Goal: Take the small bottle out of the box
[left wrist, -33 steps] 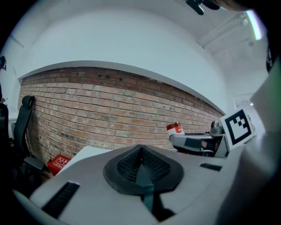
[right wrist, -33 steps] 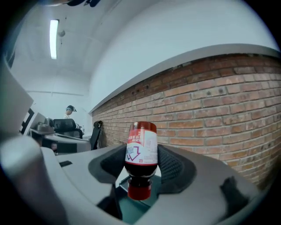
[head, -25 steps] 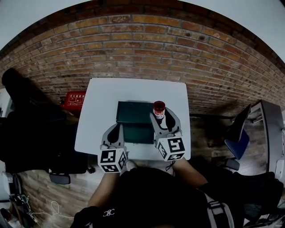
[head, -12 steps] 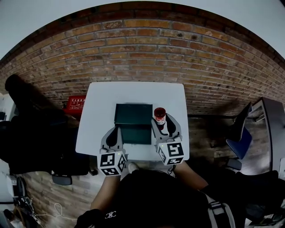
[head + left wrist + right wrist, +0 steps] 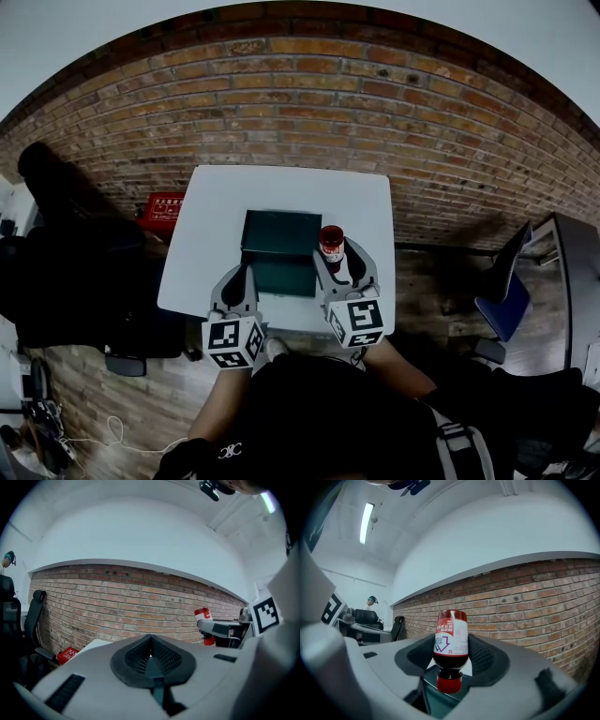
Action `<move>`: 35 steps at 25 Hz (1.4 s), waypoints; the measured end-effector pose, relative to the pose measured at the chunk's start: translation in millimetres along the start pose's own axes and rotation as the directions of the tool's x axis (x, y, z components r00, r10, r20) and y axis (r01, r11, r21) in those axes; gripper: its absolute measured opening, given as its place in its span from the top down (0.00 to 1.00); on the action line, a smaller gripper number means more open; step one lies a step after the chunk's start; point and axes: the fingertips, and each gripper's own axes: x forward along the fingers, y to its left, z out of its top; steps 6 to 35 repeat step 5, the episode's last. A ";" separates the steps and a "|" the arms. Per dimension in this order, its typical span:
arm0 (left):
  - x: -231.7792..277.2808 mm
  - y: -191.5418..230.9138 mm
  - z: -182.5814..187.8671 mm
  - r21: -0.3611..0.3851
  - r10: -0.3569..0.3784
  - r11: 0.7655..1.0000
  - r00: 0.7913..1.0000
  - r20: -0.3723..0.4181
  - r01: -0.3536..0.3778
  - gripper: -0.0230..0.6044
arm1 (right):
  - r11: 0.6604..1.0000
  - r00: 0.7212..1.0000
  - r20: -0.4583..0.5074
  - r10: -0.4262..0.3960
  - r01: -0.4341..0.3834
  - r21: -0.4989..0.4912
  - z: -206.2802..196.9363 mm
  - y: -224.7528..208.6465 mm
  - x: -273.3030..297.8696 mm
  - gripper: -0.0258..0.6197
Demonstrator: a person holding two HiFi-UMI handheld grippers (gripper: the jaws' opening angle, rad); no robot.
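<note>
My right gripper (image 5: 331, 251) is shut on a small dark bottle (image 5: 331, 243) with a white-and-red label; the bottle (image 5: 451, 647) hangs upside down, red cap at the bottom, lifted above the right side of the dark green box (image 5: 278, 253). The box lies open on the white table (image 5: 217, 206), its lid flat behind it. My left gripper (image 5: 238, 280) hovers at the box's near left corner, jaws shut with nothing between them. From the left gripper view the bottle (image 5: 203, 616) shows at the right, held by the other gripper (image 5: 220, 631).
A red crate (image 5: 161, 209) sits on the floor left of the table, by a black chair (image 5: 56, 272). A brick wall (image 5: 309, 103) stands behind the table. Another chair with a blue seat (image 5: 502, 300) stands on the right. A person in a cap (image 5: 370, 603) is far off.
My right gripper has stayed shut on the bottle above the box's right edge, drifting slightly nearer and left. The left gripper has hardly moved.
</note>
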 end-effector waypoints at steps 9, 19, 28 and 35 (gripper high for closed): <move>-6.1 -3.2 -0.5 -0.001 -0.002 1.000 1.000 -0.005 0.002 0.95 | 1.000 1.000 -0.004 0.017 -0.017 0.002 2.9 5.2 -2.5 0.62; -6.1 -3.2 -0.5 -0.001 -0.002 1.000 1.000 -0.005 0.002 0.95 | 1.000 1.000 -0.004 0.017 -0.017 0.002 2.9 5.2 -2.5 0.62; -6.1 -3.2 -0.5 -0.001 -0.002 1.000 1.000 -0.005 0.002 0.95 | 1.000 1.000 -0.004 0.017 -0.017 0.002 2.9 5.2 -2.5 0.62; -6.1 -3.2 -0.5 -0.001 -0.002 1.000 1.000 -0.005 0.002 0.95 | 1.000 1.000 -0.004 0.017 -0.017 0.002 2.9 5.2 -2.5 0.62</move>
